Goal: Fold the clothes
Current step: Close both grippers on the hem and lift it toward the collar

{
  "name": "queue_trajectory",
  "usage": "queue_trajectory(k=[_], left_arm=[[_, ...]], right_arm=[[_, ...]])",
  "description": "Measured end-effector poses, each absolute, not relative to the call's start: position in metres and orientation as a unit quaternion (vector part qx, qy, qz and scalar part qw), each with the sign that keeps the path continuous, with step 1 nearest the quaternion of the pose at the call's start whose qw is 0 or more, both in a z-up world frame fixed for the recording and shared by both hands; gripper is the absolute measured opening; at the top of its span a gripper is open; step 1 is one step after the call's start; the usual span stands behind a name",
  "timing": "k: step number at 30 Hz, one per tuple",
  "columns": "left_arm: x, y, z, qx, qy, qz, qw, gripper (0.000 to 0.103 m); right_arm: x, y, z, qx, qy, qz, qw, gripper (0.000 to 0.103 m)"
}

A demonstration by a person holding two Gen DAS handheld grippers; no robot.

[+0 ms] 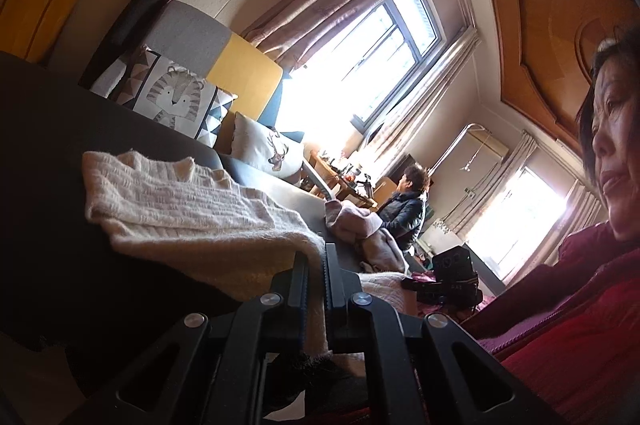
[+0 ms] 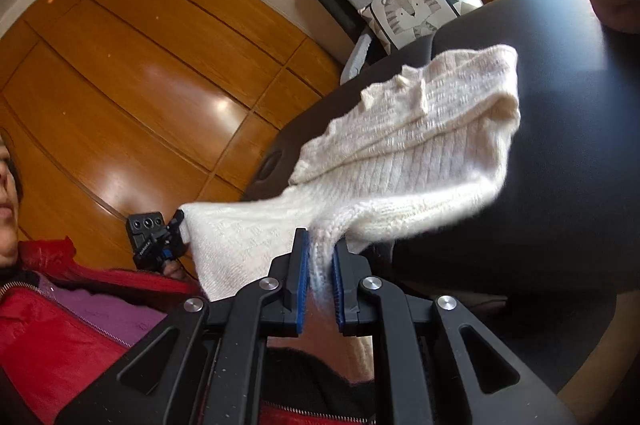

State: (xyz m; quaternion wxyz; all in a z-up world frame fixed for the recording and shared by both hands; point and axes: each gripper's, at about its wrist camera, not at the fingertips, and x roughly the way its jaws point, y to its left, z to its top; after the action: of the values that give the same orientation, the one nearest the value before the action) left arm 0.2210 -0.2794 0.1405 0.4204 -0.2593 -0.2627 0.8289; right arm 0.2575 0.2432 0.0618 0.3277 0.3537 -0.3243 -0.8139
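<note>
Fingers of the left gripper (image 1: pixel 316 261) are pinched tight on an edge of the cream knitted sweater (image 1: pixel 192 209), the fabric running down between the two black pads. Those of the right gripper (image 2: pixel 320 257), with blue pads, stand narrowly apart, clamped on another bunched edge of the same sweater (image 2: pixel 408 145). Between the two grips the knit hangs lifted and stretched, one end held up near the person's chest, the far part trailing over the dark worktop (image 2: pixel 560 73), where I cannot tell whether it touches. In the right wrist view the left gripper (image 2: pixel 178 225) shows small beside the red jacket (image 2: pixel 52 337), with a corner of the sweater in it.

Farther along the worktop lies a heap of pinkish clothes (image 1: pixel 360 225). Behind it stand cushions: one with a tiger drawing (image 1: pixel 172 97), one with a deer head (image 1: pixel 272 149), against a grey and yellow backrest (image 1: pixel 240 65). Wooden cabinet doors (image 2: pixel 140 65) fill the wall on one side. A second person in a dark padded jacket (image 1: pixel 404 209) sits near the bright, curtained window (image 1: pixel 380 57).
</note>
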Motion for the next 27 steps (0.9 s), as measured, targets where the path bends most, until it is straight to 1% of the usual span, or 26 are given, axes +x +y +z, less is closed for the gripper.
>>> queue_trajectory(k=[4,5,8,12,15,17,21,24,27], left_arm=[[0.185,-0.291,0.141,-0.242,-0.296,0.828,0.41,0.005],[0.172,-0.293,0.139,-0.241,-0.303,0.83,0.401,0.005],[0.131,-0.295,0.13,-0.243,-0.324,0.834,0.375,0.005],[0.077,-0.296,0.101,-0.263,-0.341,0.843,0.322,0.005],[0.039,-0.299,0.069,-0.292,-0.376,0.834,0.28,0.005],[0.015,-0.301,0.047,-0.314,-0.404,0.818,0.263,0.005],[-0.015,-0.295,0.011,-0.349,-0.411,0.813,0.219,0.005],[-0.027,-0.292,-0.002,-0.359,-0.415,0.81,0.205,0.005],[-0.037,-0.29,-0.009,-0.367,-0.423,0.805,0.194,0.006]], right_arm=[[0.21,0.269,0.068,0.314,-0.375,-0.814,0.315,0.01],[0.194,0.276,0.068,0.308,-0.385,-0.813,0.309,0.008],[0.147,0.287,0.063,0.307,-0.409,-0.809,0.289,0.008],[0.084,0.292,0.045,0.335,-0.427,-0.8,0.257,0.008],[0.046,0.298,0.02,0.36,-0.454,-0.783,0.226,0.008],[0.03,0.303,0.002,0.375,-0.472,-0.771,0.207,0.008],[0.005,0.305,-0.032,0.401,-0.503,-0.746,0.174,0.008],[-0.006,0.306,-0.045,0.41,-0.513,-0.737,0.16,0.008],[-0.014,0.304,-0.05,0.417,-0.506,-0.74,0.153,0.008]])
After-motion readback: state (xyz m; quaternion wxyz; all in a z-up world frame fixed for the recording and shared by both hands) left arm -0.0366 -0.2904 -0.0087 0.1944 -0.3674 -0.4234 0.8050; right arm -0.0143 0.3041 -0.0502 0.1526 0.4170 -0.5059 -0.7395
